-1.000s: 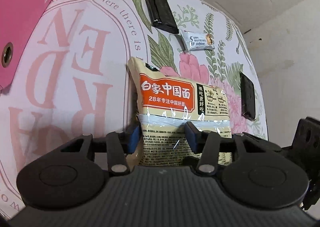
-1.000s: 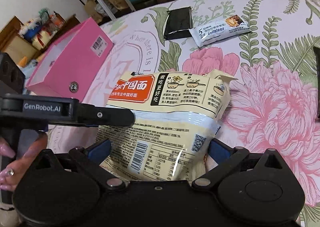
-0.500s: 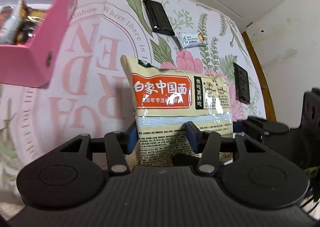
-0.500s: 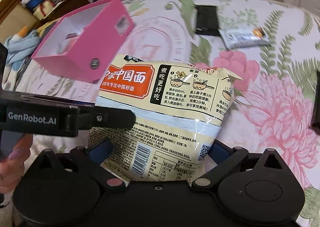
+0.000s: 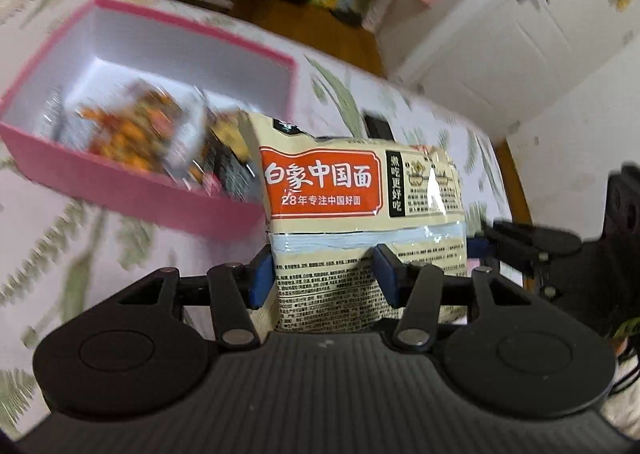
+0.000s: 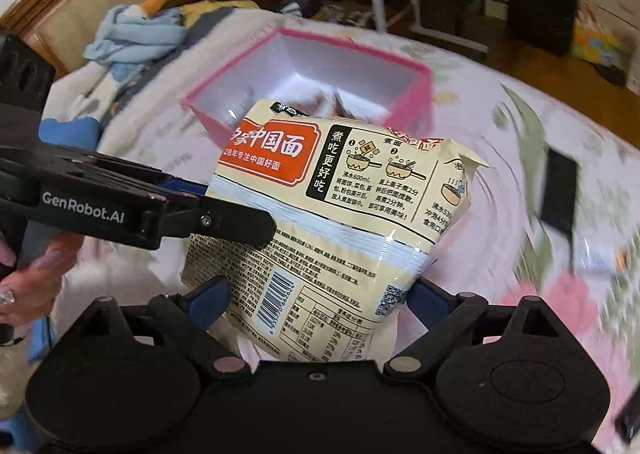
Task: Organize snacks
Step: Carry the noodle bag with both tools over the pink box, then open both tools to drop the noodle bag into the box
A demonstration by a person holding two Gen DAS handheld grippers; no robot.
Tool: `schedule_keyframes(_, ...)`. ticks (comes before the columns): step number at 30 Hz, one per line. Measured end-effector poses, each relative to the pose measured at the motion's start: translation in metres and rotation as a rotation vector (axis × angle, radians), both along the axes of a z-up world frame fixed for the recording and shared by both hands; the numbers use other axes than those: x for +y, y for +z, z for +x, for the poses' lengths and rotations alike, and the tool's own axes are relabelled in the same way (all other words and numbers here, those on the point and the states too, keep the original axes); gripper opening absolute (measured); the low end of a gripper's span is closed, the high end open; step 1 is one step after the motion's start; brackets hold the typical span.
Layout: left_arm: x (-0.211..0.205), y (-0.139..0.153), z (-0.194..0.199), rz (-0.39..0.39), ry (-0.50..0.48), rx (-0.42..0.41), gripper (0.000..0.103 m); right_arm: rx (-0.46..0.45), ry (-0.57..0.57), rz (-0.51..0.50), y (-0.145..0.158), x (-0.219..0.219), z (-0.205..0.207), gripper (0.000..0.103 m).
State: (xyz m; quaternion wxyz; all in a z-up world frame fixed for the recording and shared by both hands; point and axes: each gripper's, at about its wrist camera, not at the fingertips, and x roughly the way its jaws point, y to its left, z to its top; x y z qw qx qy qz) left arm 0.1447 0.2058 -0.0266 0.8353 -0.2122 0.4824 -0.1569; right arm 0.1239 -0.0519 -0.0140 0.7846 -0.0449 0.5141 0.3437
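The left gripper [image 5: 323, 274] pinches one edge of the noodle packet [image 5: 360, 209] between its blue pads, jaws drawn narrow. The right gripper [image 6: 318, 304] stands wider, its pads pressed against both sides of the same noodle packet [image 6: 332, 221], which hangs above the floral tablecloth [image 6: 520, 213]. Just beyond the packet sits the pink box [image 5: 120, 181], open-topped, with blurred snack bags [image 5: 132, 129] inside. A black packet [image 6: 558, 189] lies right of the noodles.

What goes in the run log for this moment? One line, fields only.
phase: carry | left gripper: shut on noodle pack | right gripper: shut on noodle pack | target: pink box, holds snacks | pack not yet in box
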Motion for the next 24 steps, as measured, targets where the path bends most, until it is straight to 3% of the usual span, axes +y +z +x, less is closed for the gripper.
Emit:
schedule_keyframes(5, 0.037, 0.002, 0.037, 0.014, 0.085, -0.037, 0.051, -0.058, -0.032, 0.068, 0.005, 0.029, 0.039, 0.088)
schedule_keyframes(12, 0.073, -0.016, 0.100, 0.086, 0.174, -0.048, 0.054, -0.064, -0.093, 0.122, -0.020, 0.073, 0.104, 0.083)
schedule_keyframes(19, 0.089, -0.039, 0.133, 0.174, 0.250, -0.028, 0.056, 0.020, -0.127, 0.138, -0.051, 0.105, 0.134, 0.084)
schedule_keyframes(22, 0.079, -0.043, 0.127, 0.294, 0.266, -0.046, 0.056, -0.138, -0.066, 0.013, -0.055, 0.115, 0.118, 0.084)
schedule_keyframes(24, 0.077, -0.044, 0.119, 0.283, 0.289, -0.056, 0.056, -0.212, -0.008, -0.029, -0.053, 0.112, 0.103, 0.084)
